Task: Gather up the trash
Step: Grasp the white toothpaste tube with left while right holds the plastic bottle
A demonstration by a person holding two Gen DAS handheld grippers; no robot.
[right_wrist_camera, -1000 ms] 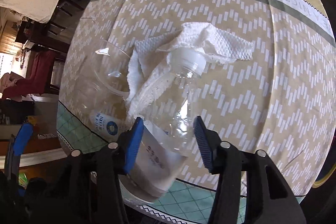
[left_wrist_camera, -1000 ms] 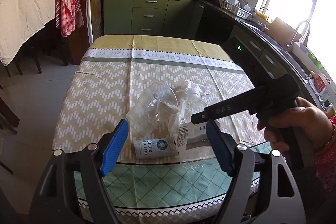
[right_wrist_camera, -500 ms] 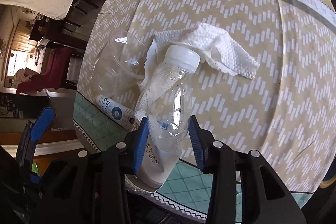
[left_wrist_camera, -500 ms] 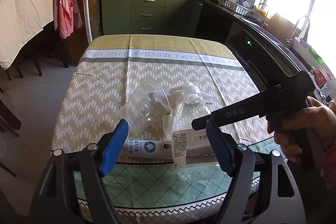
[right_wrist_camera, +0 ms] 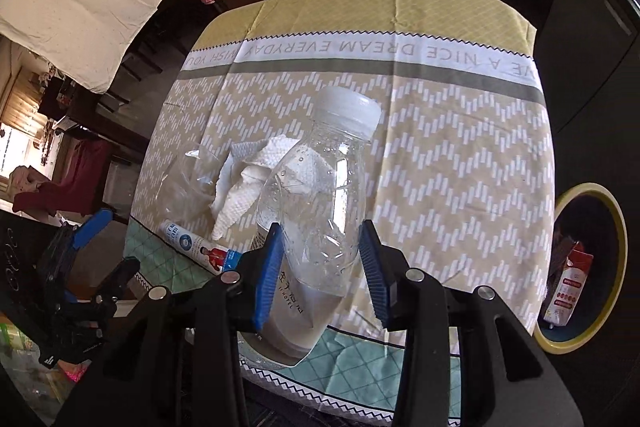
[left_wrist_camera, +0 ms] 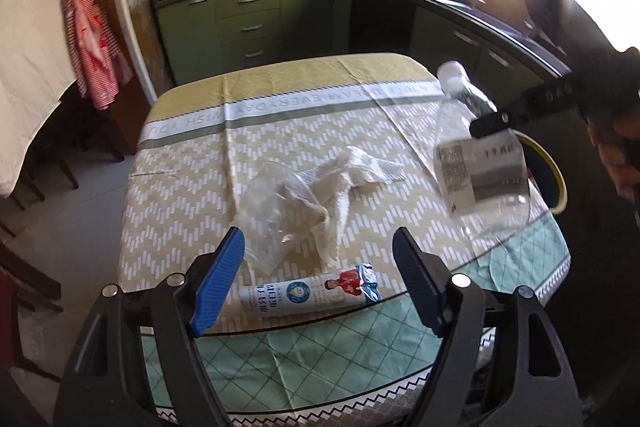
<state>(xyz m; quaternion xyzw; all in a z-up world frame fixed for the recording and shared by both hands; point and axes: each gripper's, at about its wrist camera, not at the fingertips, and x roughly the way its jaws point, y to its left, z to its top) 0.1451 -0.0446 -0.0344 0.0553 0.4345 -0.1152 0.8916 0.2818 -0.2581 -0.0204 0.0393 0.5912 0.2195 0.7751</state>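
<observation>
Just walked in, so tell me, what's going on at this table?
Someone is clearing trash with two handheld claws. The right claw is shut on a clear bottle, held above the table near a yellow-rimmed bin that sits beside it. The left claw is open, empty, aimed at a tube, a cup and a paper towel on the table.

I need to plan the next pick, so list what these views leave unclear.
- Bin, right view: its far side is cut off by the lens edge; only a carton shows inside.
- Bottle base, right view: hidden behind the right gripper.
- Cup, left view: clear; outline lost against the tissue.
- Tube print: too small.
</observation>
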